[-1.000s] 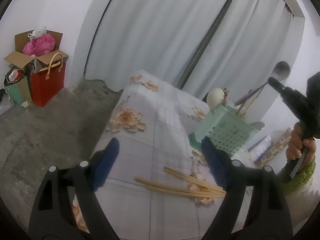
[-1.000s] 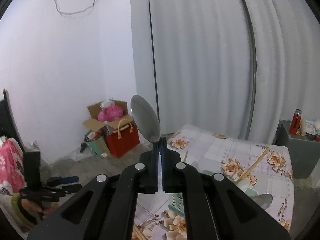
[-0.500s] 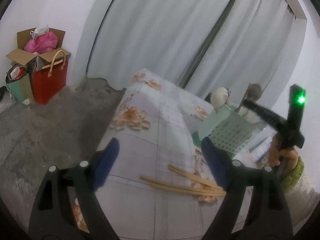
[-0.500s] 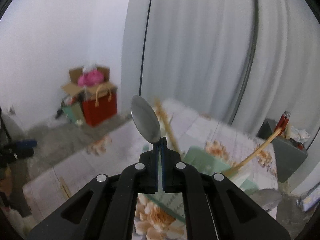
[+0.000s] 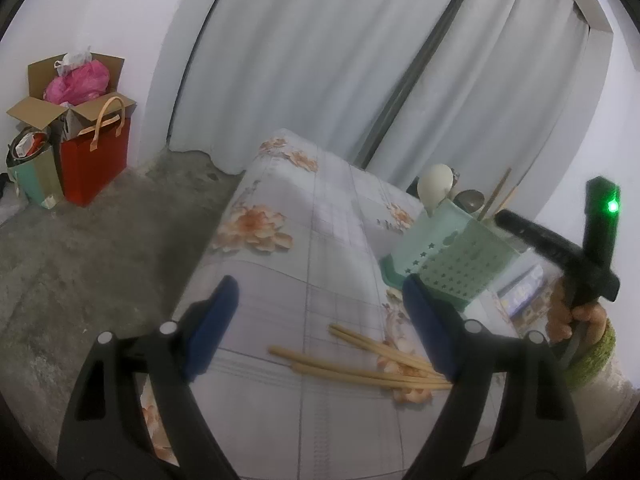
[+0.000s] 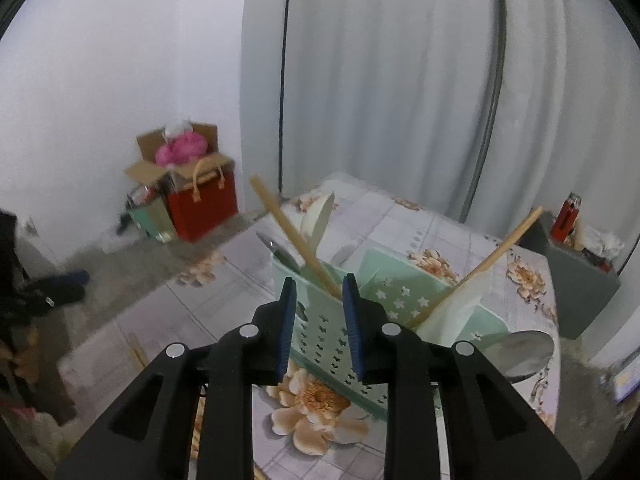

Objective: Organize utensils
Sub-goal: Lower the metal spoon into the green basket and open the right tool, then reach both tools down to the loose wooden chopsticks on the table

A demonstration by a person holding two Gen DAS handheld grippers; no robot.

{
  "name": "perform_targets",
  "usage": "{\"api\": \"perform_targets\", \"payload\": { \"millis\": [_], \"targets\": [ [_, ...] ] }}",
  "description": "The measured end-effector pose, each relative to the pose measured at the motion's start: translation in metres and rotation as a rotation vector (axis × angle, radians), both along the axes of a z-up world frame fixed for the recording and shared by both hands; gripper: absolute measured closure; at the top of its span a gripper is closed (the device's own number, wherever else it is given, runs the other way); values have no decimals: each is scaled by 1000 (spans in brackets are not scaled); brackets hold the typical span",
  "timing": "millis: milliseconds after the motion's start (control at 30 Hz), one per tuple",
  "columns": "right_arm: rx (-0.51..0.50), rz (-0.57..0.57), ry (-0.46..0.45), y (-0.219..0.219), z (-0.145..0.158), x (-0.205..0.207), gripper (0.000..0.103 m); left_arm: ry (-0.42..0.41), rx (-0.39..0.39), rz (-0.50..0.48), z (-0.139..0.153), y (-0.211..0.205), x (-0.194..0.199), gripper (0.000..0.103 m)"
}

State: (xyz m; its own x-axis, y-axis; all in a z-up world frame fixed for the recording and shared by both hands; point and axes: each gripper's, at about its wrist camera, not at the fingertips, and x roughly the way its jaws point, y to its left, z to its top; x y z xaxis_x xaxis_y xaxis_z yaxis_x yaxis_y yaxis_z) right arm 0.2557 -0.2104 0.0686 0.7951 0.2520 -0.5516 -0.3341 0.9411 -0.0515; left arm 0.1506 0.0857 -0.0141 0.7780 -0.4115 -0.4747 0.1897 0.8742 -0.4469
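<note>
The right gripper point(image 6: 318, 312), narrowly parted and empty, is hovering above the caddy point(image 6: 360, 316); the left gripper point(image 5: 316, 316), spread wide, should straddle the chopsticks point(image 5: 360, 364) just ahead.

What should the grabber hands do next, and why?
Probably lower the left gripper onto the loose chopsticks on the table. It is open and holds nothing, and they lie just ahead of it. The right gripper is open and empty above the green utensil holder, which already has utensils in it.
</note>
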Motion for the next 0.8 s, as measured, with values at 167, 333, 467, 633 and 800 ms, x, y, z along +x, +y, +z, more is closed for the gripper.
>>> {"api": "perform_targets", "payload": {
  "millis": [167, 333, 467, 633, 800],
  "targets": [
    [169, 38, -6, -14, 20, 6, 79, 6, -5, -4, 0, -2, 0, 23],
    [271, 94, 6, -10, 31, 20, 73, -1, 4, 2, 1, -2, -3, 23],
    [233, 115, 13, 4, 30, 27, 73, 1, -2, 11, 2, 1, -4, 23],
    [188, 70, 14, 12, 26, 36, 86, 4, -7, 16, 2, 3, -4, 23],
    [222, 53, -65, 1, 43, 25, 92, 2, -9, 15, 2, 3, -4, 23]
  ]
}}
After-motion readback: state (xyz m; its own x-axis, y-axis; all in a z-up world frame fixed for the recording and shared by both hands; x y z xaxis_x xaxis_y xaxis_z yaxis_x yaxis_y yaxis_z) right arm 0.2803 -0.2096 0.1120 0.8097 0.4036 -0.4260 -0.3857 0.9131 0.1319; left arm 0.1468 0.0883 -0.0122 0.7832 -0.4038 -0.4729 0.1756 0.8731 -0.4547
